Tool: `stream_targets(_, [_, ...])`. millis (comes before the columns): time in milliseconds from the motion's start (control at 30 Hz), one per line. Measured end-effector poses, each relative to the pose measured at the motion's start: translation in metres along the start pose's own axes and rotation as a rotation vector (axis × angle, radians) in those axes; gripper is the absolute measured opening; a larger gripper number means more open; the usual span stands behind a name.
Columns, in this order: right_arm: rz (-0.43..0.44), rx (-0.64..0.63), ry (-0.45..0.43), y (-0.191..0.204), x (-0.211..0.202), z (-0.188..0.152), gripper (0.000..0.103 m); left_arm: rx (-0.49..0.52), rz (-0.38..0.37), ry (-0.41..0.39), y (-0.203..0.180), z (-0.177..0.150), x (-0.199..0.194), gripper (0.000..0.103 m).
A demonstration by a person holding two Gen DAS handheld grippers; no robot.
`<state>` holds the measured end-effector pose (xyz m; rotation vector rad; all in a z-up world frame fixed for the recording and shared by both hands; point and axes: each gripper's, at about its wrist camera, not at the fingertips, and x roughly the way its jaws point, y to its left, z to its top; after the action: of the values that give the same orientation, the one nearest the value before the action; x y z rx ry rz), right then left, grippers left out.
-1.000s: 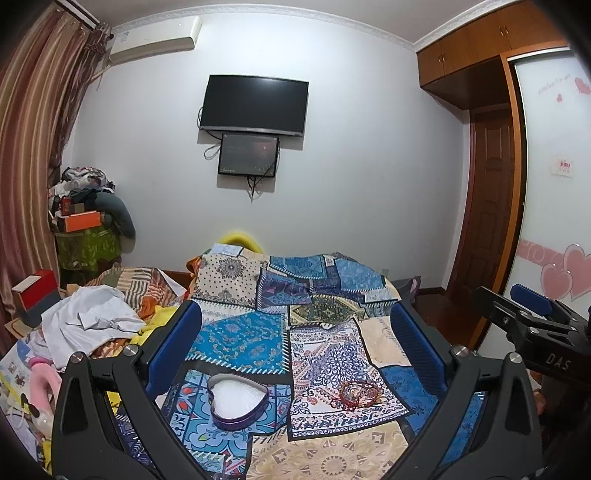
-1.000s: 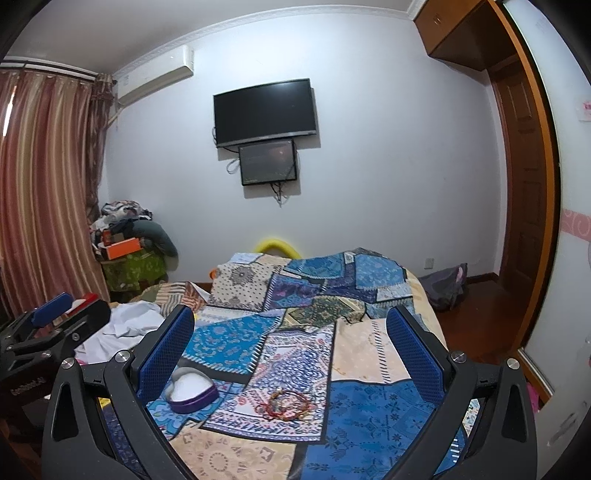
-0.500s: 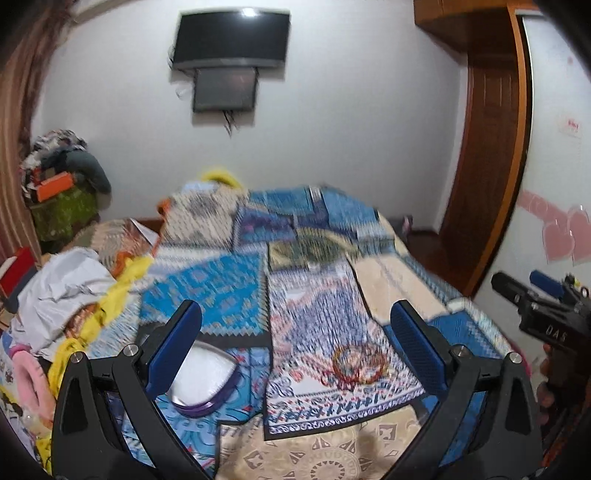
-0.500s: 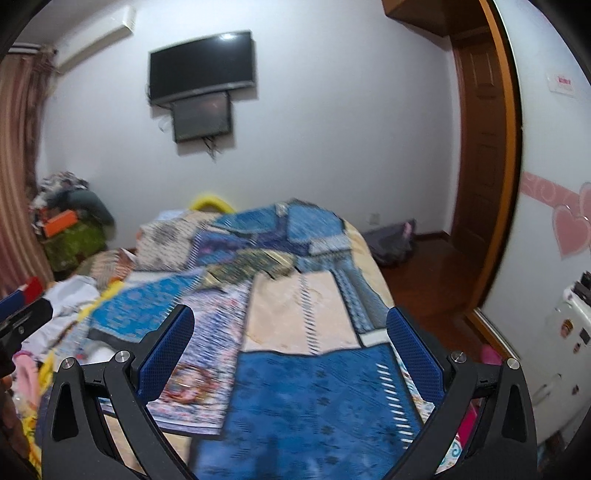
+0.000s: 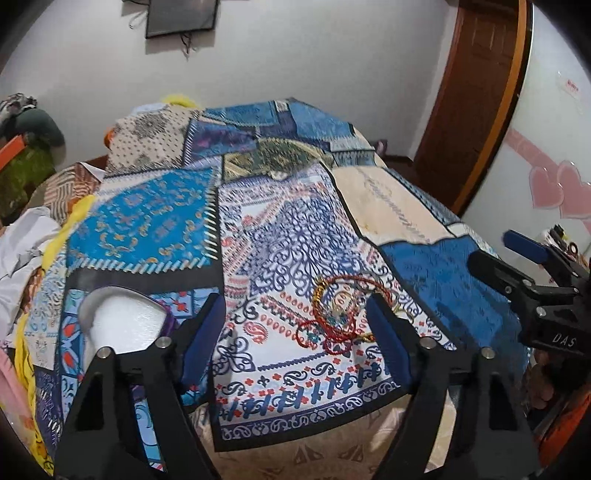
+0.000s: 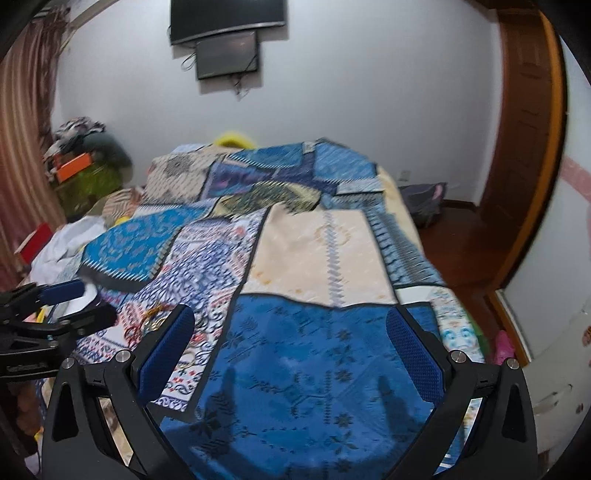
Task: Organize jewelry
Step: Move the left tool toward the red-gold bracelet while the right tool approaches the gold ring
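A tangle of red and gold bracelets [image 5: 338, 314] lies on the patterned bedspread [image 5: 280, 236]. My left gripper [image 5: 295, 321] is open and hovers just before the pile, which sits by its right finger. A heart-shaped purple box with white lining [image 5: 122, 319] lies to the left, partly behind the left finger. My right gripper [image 6: 291, 341] is open and empty over the blue patch of the bedspread [image 6: 314, 350]. The bracelets [image 6: 147, 326] show at its left, partly hidden by its finger. Each gripper also shows in the other's view: the right one [image 5: 532, 269], the left one [image 6: 55, 310].
White and yellow clothes [image 5: 26, 236] are heaped at the bed's left side. A wooden door [image 5: 476, 92] and a wall with pink hearts [image 5: 554, 184] stand on the right. A TV [image 6: 225, 14] hangs on the far wall.
Both grippers have tilted down and moved closer to the bed. The left gripper's fingers have narrowed and now sit near the bracelets. The right gripper has swung back toward the left.
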<state>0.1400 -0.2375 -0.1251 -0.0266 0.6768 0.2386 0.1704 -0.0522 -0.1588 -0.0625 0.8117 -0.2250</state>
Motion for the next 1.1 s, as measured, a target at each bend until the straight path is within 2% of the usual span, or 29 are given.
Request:
stream_targets(33, [0.022,-0.007,0.013,0.002,0.002,-0.001,0.097,0.002,-0.007,0.011,0.000,-0.001,0.003,0.070])
stream_targets(333, [0.189,-0.039,0.118,0.021,0.020,-0.011,0.052,0.002,-0.004,0.098,0.008,-0.016,0.007,0.070])
stream_targets(433, [0.237,-0.054,0.149,0.029,0.025,-0.012,0.047,-0.024,-0.037,0.132,0.012,-0.021,0.008,0.070])
stream_targets(700, [0.248,-0.128,0.208,0.049,0.035,-0.022,0.033,-0.036,-0.078,0.129,0.009,-0.027,0.002,0.069])
stream_targets(800, [0.243,-0.142,0.221,0.050,0.040,-0.025,0.030,-0.037,-0.083,0.128,0.009,-0.027,0.003,0.057])
stream_targets(1000, [0.246,-0.130,0.234,0.046,0.046,-0.025,0.019,-0.035,-0.076,0.131,0.010,-0.025,0.005,0.045])
stream_targets(1100, [0.249,-0.123,0.229,0.046,0.046,-0.024,0.019,-0.051,-0.090,0.128,0.012,-0.023,0.006,0.038])
